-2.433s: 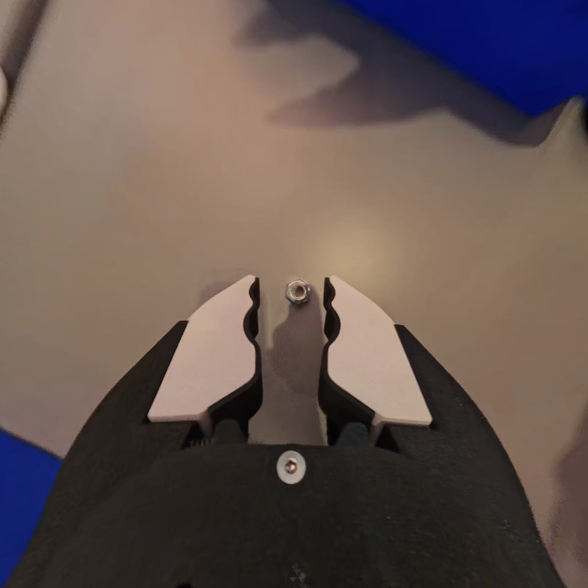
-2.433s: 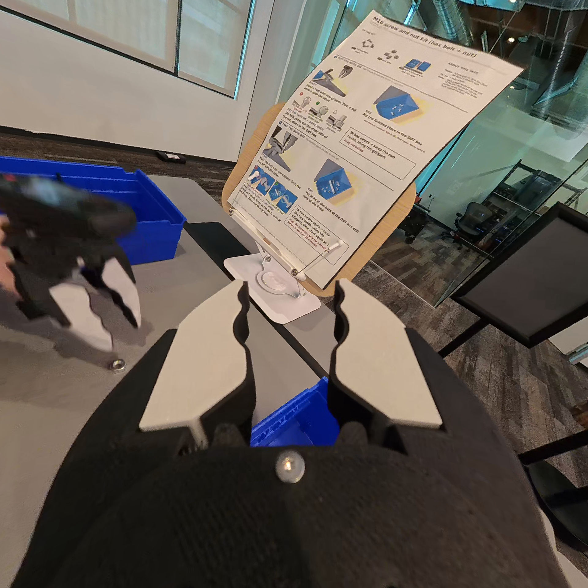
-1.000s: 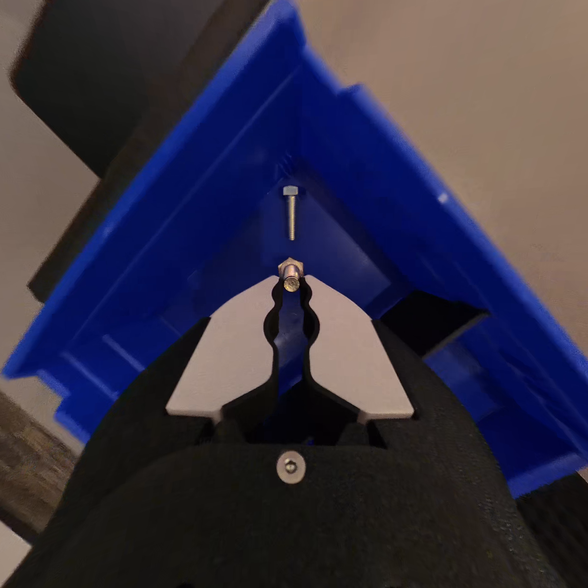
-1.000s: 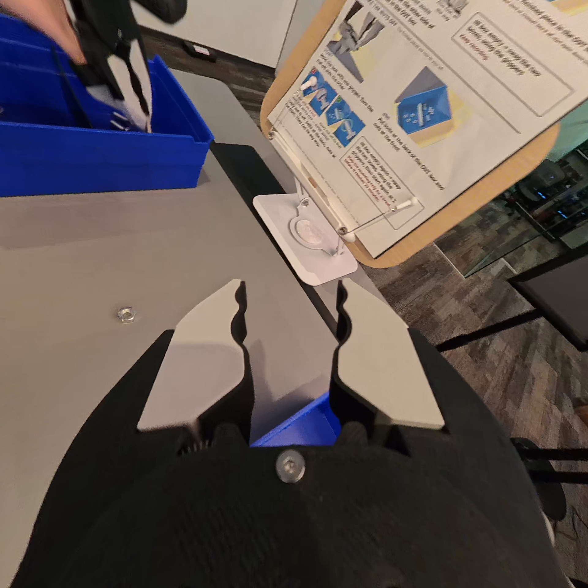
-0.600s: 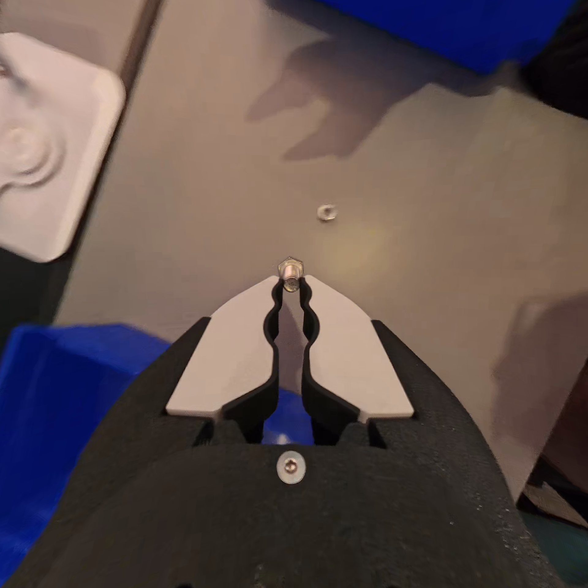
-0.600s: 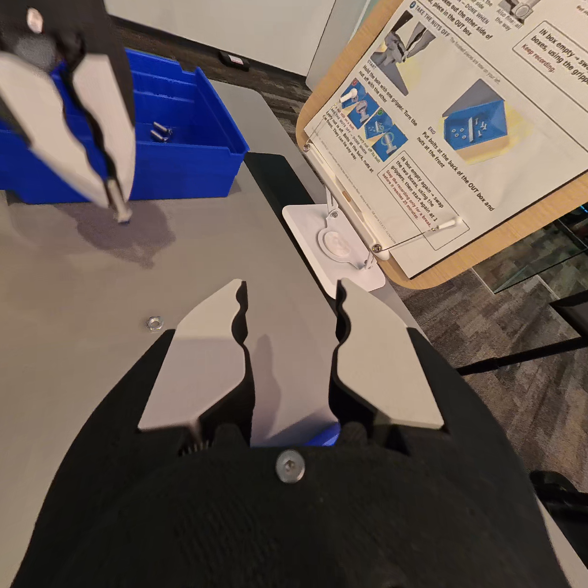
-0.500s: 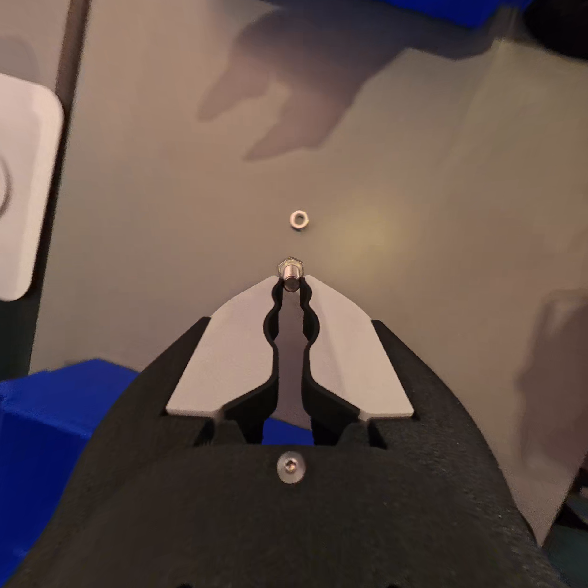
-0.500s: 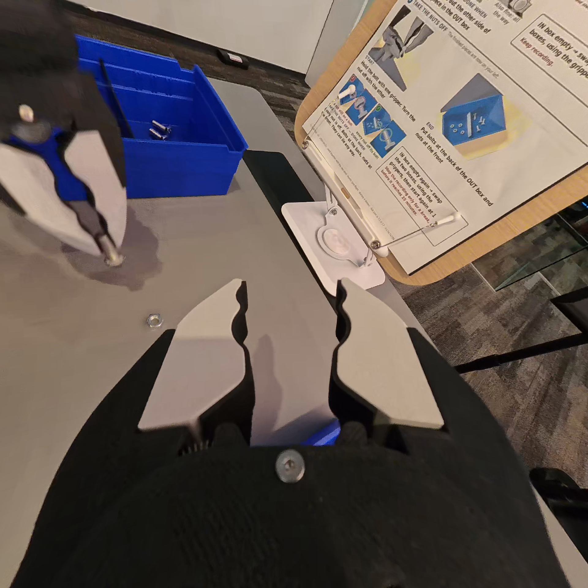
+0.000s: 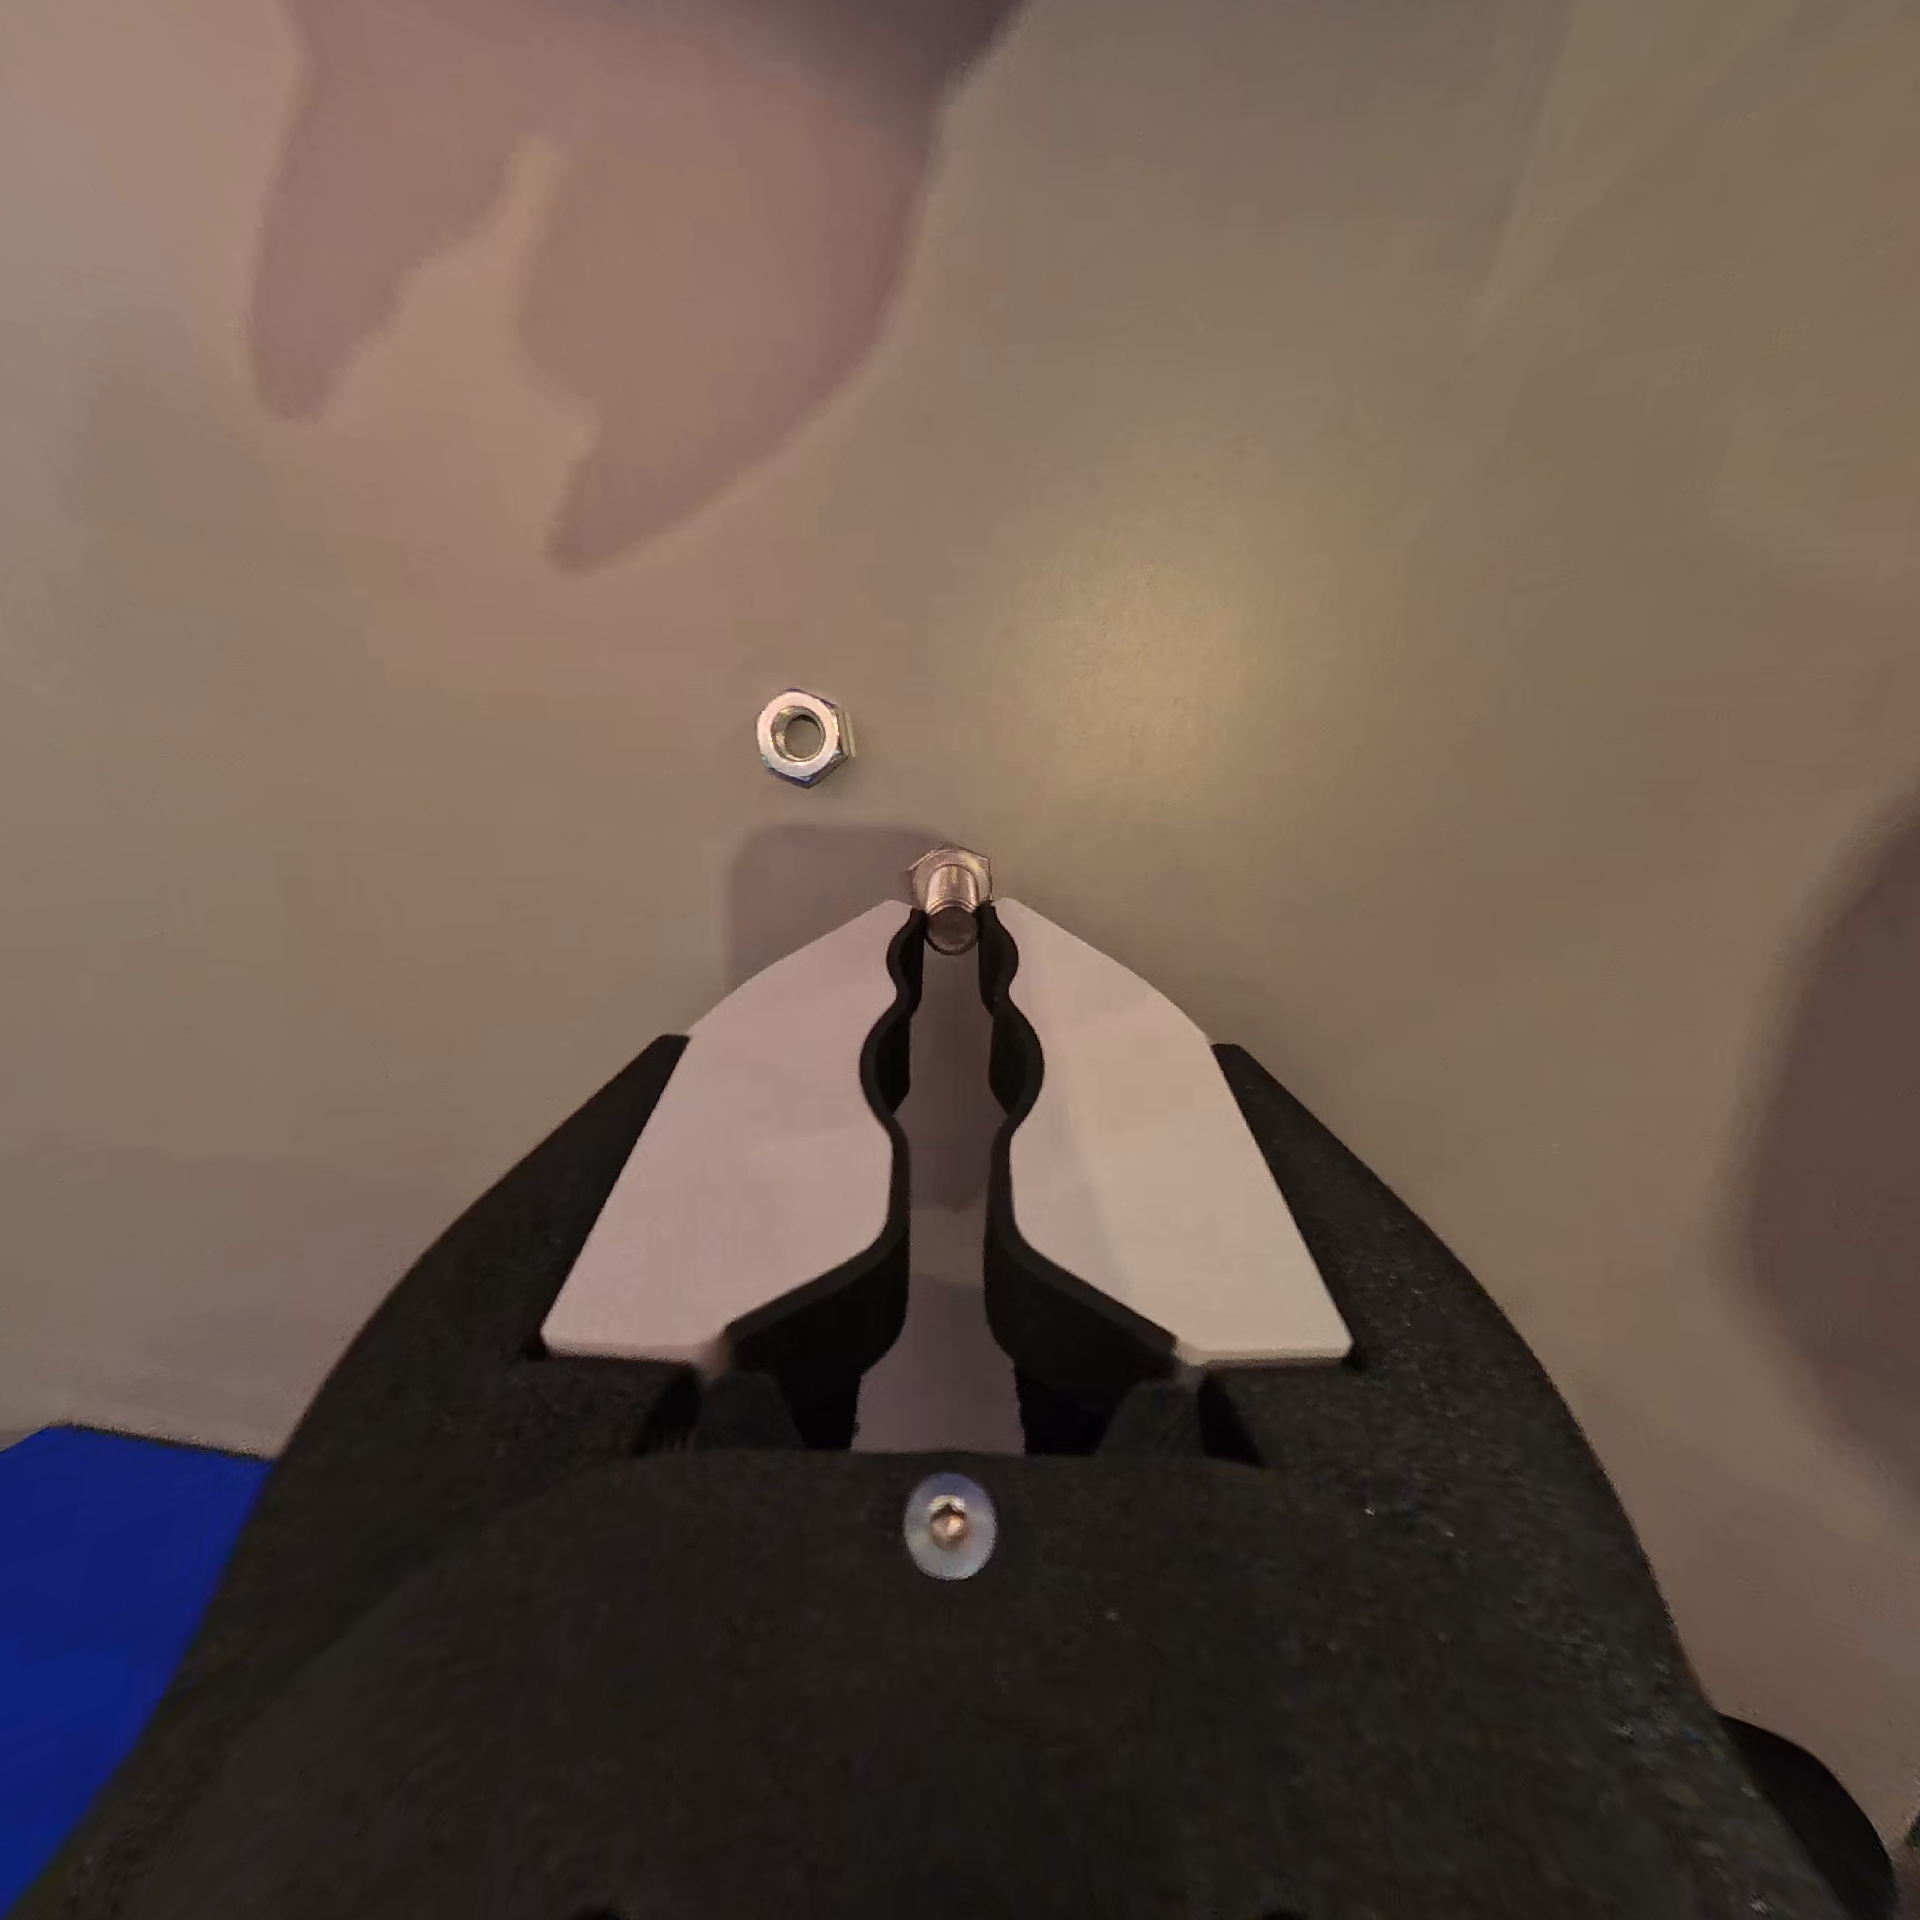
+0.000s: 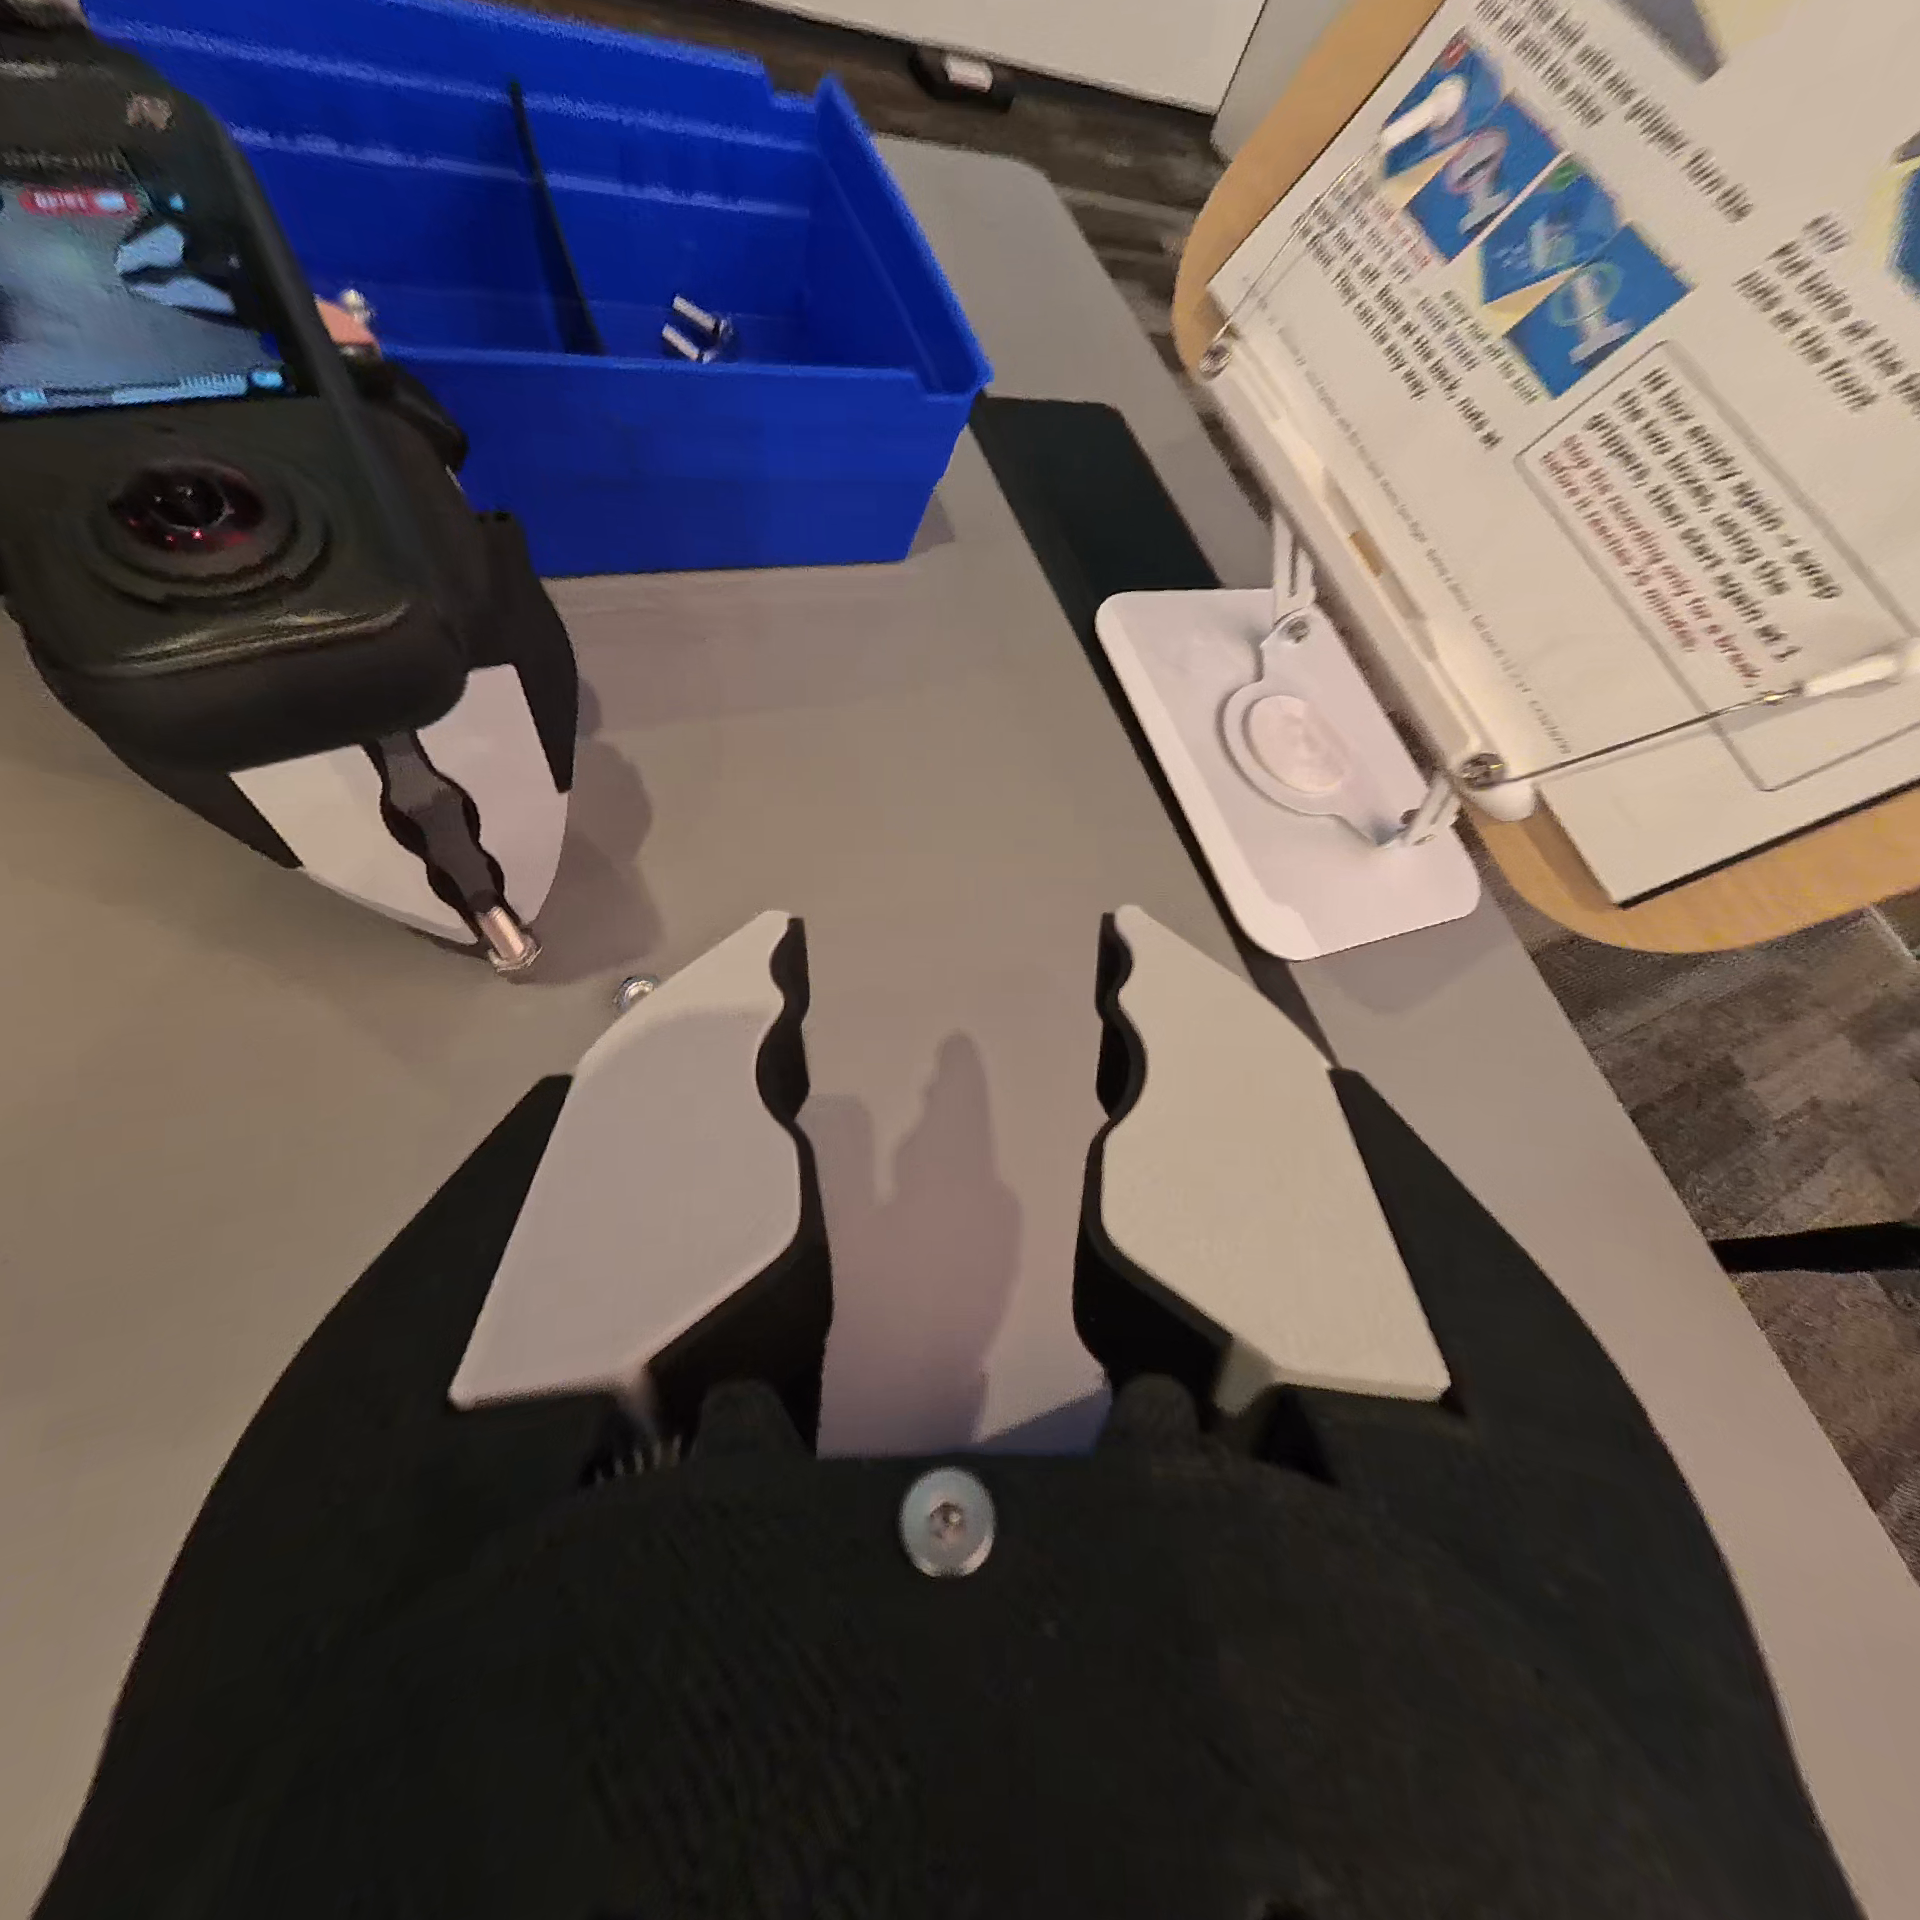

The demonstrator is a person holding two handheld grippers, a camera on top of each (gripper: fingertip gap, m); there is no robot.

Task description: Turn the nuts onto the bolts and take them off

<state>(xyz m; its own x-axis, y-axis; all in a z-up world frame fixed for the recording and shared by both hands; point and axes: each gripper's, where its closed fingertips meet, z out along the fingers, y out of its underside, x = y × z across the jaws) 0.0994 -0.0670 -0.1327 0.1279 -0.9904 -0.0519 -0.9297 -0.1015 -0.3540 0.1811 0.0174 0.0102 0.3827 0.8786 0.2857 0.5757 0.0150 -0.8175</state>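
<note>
The flat grey tabletop [image 10: 935, 727] carries every item. The blue plastic divided bin [image 10: 665, 436] sits at 11 o'clock in the right wrist view, with loose metal fasteners [image 10: 694, 330] in one compartment. The white-based document stand [image 10: 1288, 769] occupies 2 o'clock.

The left gripper [image 9: 951, 914] is clenched on the short silver steel hex bolt [image 9: 948, 902], with the grip on the shank near its end. The long axis of the bolt runs along the fingers. The head points down and sits at or just above the tabletop; contact cannot be confirmed. The right gripper [image 10: 951, 971] is released and holds nothing.

The small silver steel hex nut [image 9: 802, 740] lies flat, bore up, at 11 o'clock just beside the bolt head.

Handling, as a judgement: the nut is light, rigid and slippery. Grasp it across two opposite flats, close to the fingertips.
</note>
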